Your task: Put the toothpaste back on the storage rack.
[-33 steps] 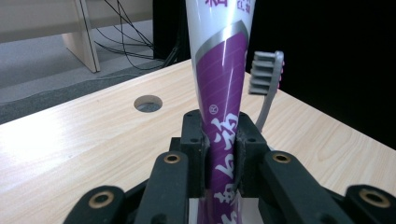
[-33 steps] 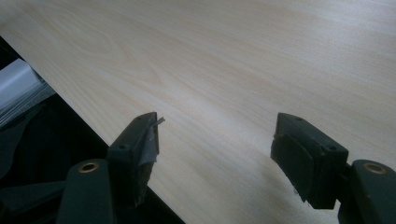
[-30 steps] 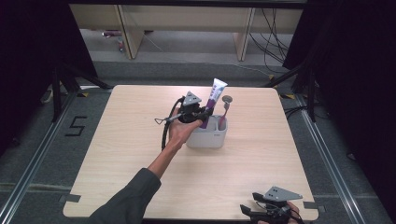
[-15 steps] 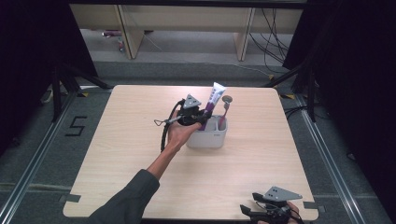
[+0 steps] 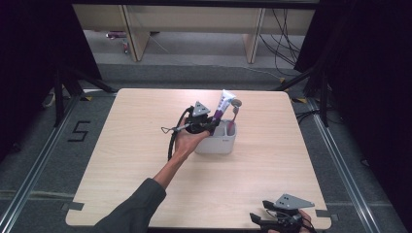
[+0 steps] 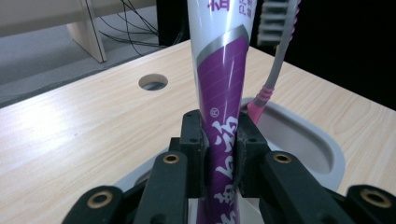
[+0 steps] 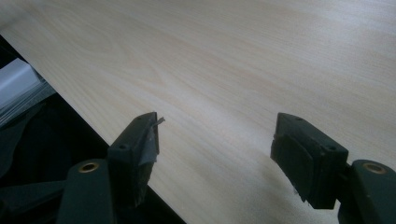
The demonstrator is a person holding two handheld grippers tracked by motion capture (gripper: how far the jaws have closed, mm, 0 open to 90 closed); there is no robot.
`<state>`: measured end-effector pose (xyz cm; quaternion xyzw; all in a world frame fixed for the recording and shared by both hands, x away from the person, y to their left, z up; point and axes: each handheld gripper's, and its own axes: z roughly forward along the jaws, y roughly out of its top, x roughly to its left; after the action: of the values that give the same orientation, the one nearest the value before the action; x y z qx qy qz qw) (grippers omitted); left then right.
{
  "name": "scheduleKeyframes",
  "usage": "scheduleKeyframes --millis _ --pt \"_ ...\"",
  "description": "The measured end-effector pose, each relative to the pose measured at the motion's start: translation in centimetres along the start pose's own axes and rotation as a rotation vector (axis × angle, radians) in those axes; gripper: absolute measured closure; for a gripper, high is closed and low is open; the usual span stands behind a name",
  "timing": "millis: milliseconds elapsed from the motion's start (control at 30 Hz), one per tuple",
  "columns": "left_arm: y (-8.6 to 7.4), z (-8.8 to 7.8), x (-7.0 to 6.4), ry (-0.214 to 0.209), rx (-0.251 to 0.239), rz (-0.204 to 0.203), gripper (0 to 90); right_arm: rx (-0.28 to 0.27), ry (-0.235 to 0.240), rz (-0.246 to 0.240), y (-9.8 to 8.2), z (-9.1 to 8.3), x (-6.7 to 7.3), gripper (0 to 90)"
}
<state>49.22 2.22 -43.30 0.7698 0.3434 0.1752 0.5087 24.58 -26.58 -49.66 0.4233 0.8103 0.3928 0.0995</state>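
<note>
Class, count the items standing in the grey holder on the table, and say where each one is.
2. A purple-and-white toothpaste tube stands clamped by the left gripper; a pink-and-grey toothbrush stands beside it. The holder may hide something shorter inside.

My table (image 5: 145,165) is pale wood with rounded corners. A grey holder (image 5: 216,143) sits on it near the middle. My right gripper (image 5: 279,221) rests at its near right edge.

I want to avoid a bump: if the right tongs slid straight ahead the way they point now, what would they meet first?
Probably nothing. The right tongs, jaws open, point across bare table in the right gripper view. They rest at the near right corner, though depth beyond that stretch is unclear.
</note>
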Motion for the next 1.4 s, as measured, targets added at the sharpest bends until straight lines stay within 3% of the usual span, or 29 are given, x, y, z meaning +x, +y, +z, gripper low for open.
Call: scheduleKeyframes --millis 167,233,267,300,367,600,767,833,933,1000,1133,1167,1300,1400 --pt "-0.2 -0.1 0.5 0.001 0.002 -0.014 72.0 0.004 0.005 0.011 0.0 0.1 0.1 32.2" --pt "0.0 -0.3 0.3 0.002 0.01 0.002 70.4 0.006 0.003 0.004 0.0 0.1 0.0 32.2" --pt "0.0 -0.3 0.2 0.003 0.014 0.012 69.5 0.013 0.012 0.026 0.0 0.1 0.2 32.2" --pt "0.1 -0.5 0.2 -0.001 0.011 0.009 69.6 0.003 0.001 -0.009 0.0 0.1 -0.1 32.2" --pt "0.3 -0.7 0.3 -0.007 0.019 0.0 69.5 0.008 0.016 0.005 0.0 0.1 0.0 32.1" --pt "1.0 -2.4 0.8 0.014 0.026 0.015 59.7 0.01 0.01 -0.003 0.0 0.2 0.0 32.1" --pt "1.3 -3.6 1.0 0.008 0.014 0.012 54.8 0.006 0.009 -0.012 0.0 0.3 -0.1 32.1" --pt "1.5 -4.2 1.0 -0.003 0.012 0.004 52.9 0.012 0.007 0.008 -0.1 0.2 -0.1 32.2" --pt "1.7 -5.3 0.9 -0.013 0.025 0.004 49.2 0.014 0.011 0.033 -0.1 0.2 0.0 32.1" --pt "1.7 -6.1 0.9 -0.029 0.022 -0.001 46.7 0.008 -0.004 0.005 -0.1 0.3 -0.2 32.1" --pt "1.7 -8.1 1.0 -0.038 0.036 -0.02 40.6 0.006 -0.007 0.008 -0.1 0.2 -0.3 32.1" --pt "1.7 -8.4 1.2 -0.044 0.015 0.001 39.5 0.005 -0.017 0.004 -0.1 0.2 -0.4 32.0" --pt "1.0 -10.4 0.8 -0.042 0.038 -0.023 35.7 0.004 -0.013 0.008 -0.2 0.2 -0.4 32.0" --pt "0.4 -11.8 0.4 -0.051 0.048 -0.008 34.1 0.006 -0.017 0.002 -0.2 0.2 -0.4 32.0"
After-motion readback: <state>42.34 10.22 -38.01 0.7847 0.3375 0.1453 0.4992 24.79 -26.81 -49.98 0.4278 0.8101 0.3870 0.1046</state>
